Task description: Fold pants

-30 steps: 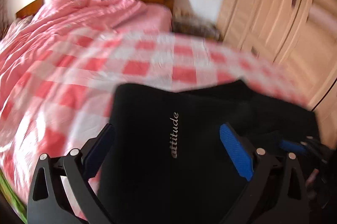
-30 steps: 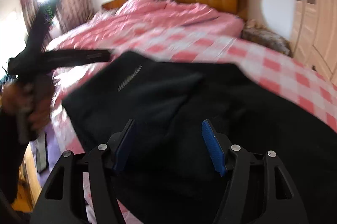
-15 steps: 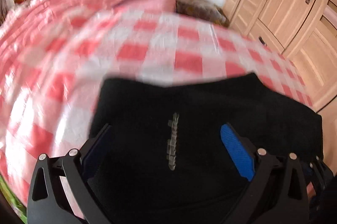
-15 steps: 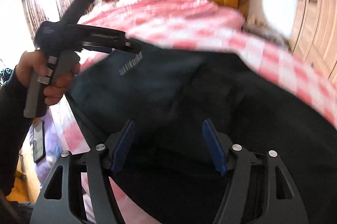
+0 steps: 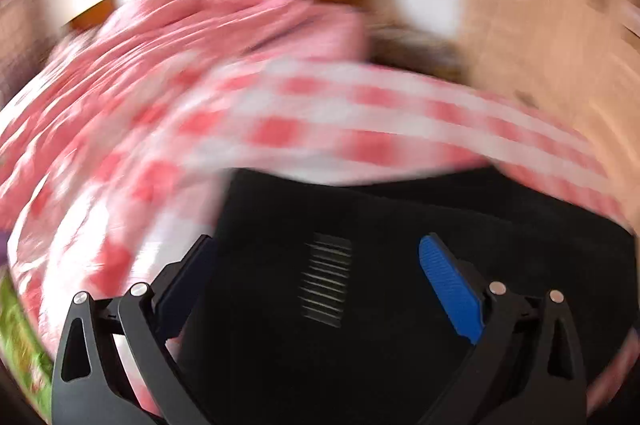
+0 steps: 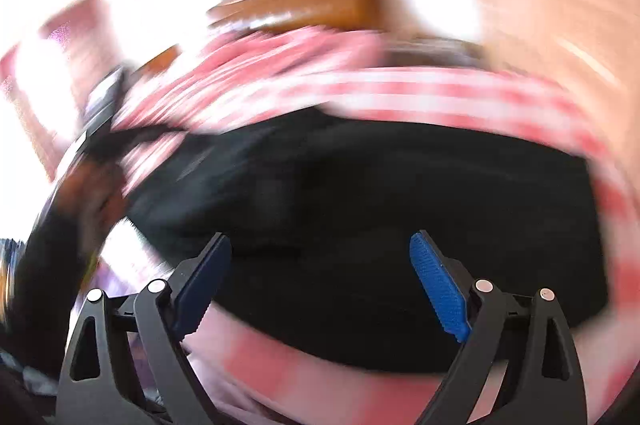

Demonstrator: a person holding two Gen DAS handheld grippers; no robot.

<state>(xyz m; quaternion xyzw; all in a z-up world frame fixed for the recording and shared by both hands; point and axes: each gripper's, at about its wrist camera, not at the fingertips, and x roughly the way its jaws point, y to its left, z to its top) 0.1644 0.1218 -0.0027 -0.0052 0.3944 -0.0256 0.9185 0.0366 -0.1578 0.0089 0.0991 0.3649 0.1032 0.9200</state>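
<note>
Both frames were smeared. My left hand-held gripper [image 5: 320, 289] and right hand-held gripper [image 6: 320, 281] hung spread apart, gripping nothing, the black pants [image 6: 380, 205] lying just ahead on the bed [image 5: 280, 113]. I judged slowing before pinching an edge wisest.

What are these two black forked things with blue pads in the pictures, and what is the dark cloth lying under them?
They are hand-held tongs, one in each hand of a person, not a robot. Each picture comes from a camera on one of them, looking forward between its fingers. The left tongs and the right tongs are both open and hold nothing. Below them, black fabric pants lie on a bed with a red-and-white checked cover. The pictures are blurred by motion, so finer detail cannot be read.
</note>
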